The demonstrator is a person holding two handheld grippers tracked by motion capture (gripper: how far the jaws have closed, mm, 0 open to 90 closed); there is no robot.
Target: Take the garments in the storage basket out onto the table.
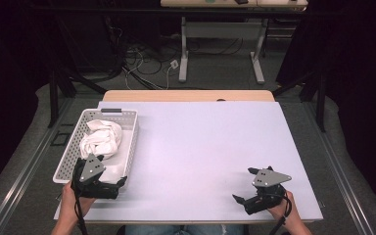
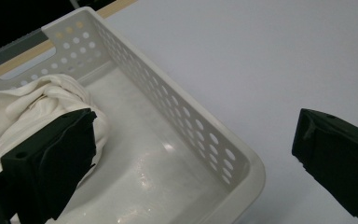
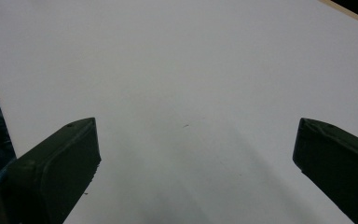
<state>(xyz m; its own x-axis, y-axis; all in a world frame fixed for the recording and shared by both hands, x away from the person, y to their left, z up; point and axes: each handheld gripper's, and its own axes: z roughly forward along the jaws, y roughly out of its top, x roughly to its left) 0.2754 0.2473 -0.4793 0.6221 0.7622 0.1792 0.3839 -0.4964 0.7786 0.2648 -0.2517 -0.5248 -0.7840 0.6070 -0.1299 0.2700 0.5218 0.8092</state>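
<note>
Cloth lies in the basket, grasp not yet made
The left gripper (image 1: 108, 182) hangs jaws apart over the near end of the white perforated basket (image 1: 130, 142), just short of the crumpled white cloth (image 1: 102, 138) inside; the right gripper (image 1: 246, 189) waits, jaws wide, over the bare tabletop (image 1: 200, 147)

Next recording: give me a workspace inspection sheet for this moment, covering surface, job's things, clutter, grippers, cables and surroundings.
Surface: white table top, bare apart from the basket; wooden edge at the far side.
Job's things: white perforated basket at the table's left; crumpled white cloth inside it.
Clutter: nothing seen.
Grippers: left gripper open, its jaws straddling the basket's near corner, holding nothing; right gripper open over bare table at the near right, holding nothing.
Cables: one trails from each gripper; loose cables on the floor beyond.
Surroundings: dark curtains, second table's legs behind.
</note>
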